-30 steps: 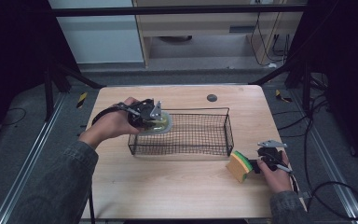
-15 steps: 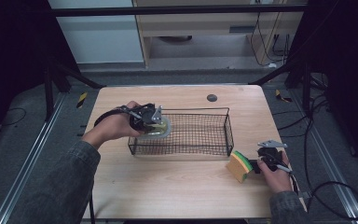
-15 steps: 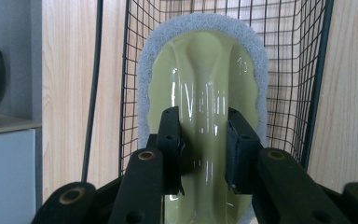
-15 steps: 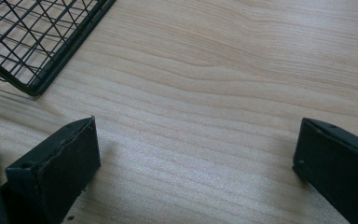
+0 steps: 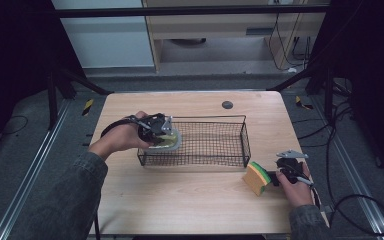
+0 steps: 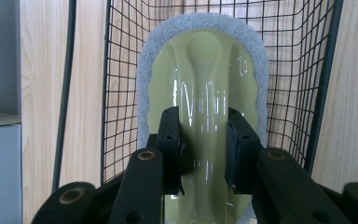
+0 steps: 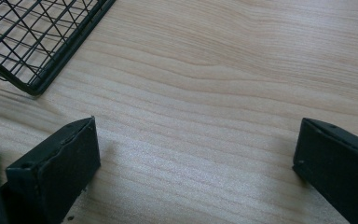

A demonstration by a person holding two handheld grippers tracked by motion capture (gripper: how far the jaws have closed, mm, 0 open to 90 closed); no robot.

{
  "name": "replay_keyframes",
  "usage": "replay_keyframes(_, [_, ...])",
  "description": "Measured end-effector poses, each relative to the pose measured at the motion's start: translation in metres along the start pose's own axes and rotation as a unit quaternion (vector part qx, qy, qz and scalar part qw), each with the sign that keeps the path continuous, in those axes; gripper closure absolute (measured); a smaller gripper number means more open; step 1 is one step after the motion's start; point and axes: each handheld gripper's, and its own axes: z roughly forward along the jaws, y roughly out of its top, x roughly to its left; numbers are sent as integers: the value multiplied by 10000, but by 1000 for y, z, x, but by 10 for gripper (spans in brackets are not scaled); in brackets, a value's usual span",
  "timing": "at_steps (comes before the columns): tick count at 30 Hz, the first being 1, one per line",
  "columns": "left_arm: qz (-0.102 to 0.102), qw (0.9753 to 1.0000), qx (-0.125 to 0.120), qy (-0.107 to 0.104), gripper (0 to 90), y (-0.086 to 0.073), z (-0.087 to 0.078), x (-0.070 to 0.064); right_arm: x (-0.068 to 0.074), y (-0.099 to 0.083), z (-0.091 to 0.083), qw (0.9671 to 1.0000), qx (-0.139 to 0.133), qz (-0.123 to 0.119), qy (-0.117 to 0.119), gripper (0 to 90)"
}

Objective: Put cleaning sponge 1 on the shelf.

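While the left tool (image 5: pixel 164 131) carries a scrub pad (image 6: pixel 201 70) with a pale yellow-green plastic grip over the left end of the black wire basket (image 5: pixel 215 142), the step in hand looks like setting that pad down inside the basket; in the left gripper view the jaws are clamped on the narrow raised ridge of the grip, with the grey felt rim of the pad showing around it and the basket mesh behind and below; the next move, as I judge it, calls for lowering the pad to the basket floor clear of the near wall, then easing the jaws apart so the ridge slips free without tipping; the right tool (image 5: pixel 286 167) rests low on the wooden counter (image 5: pixel 190 200) by the basket's right end, just beside a yellow and green sponge (image 5: pixel 256 177); in the right gripper view its jaws stand wide with bare counter between them, holding nothing, a corner of the basket ahead.
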Motion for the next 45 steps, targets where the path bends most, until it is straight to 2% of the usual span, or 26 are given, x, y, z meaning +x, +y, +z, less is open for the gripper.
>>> replay_keyframes(2, [43,10000,20,-7,707,0,2,0,0,0,0,10000,6,15,10,7])
replay_keyframes(4, [-38,10000,17,-45,707,-2,5,0,0,0,0,10000,1,1,-1,7])
replay_keyframes(7, [-3,10000,32,-52,707,-2,8,1,0,0,0,10000,6,16,9,7])
replay_keyframes(8, [-69,9999,36,-90,707,-3,10,0,0,0,0,10000,-1,-8,-7,7])
replay_keyframes(13, [-25,9999,101,-132,707,-4,18,-2,0,0,0,10000,7,17,9,7])
replay_keyframes(16, [-119,9997,92,-195,707,-5,22,-2,0,0,0,10000,-8,-19,-10,7])
replay_keyframes(27, [-203,9986,200,-435,707,-5,39,1,0,0,0,10000,3,-3,-13,7])
replay_keyframes(39, [-209,9978,312,-543,706,-2,52,1,0,0,0,10000,-2,-16,-14,7])
replay_keyframes(45, [-293,9974,328,-562,704,-3,57,-1,0,0,0,10000,-2,-17,-15,7])
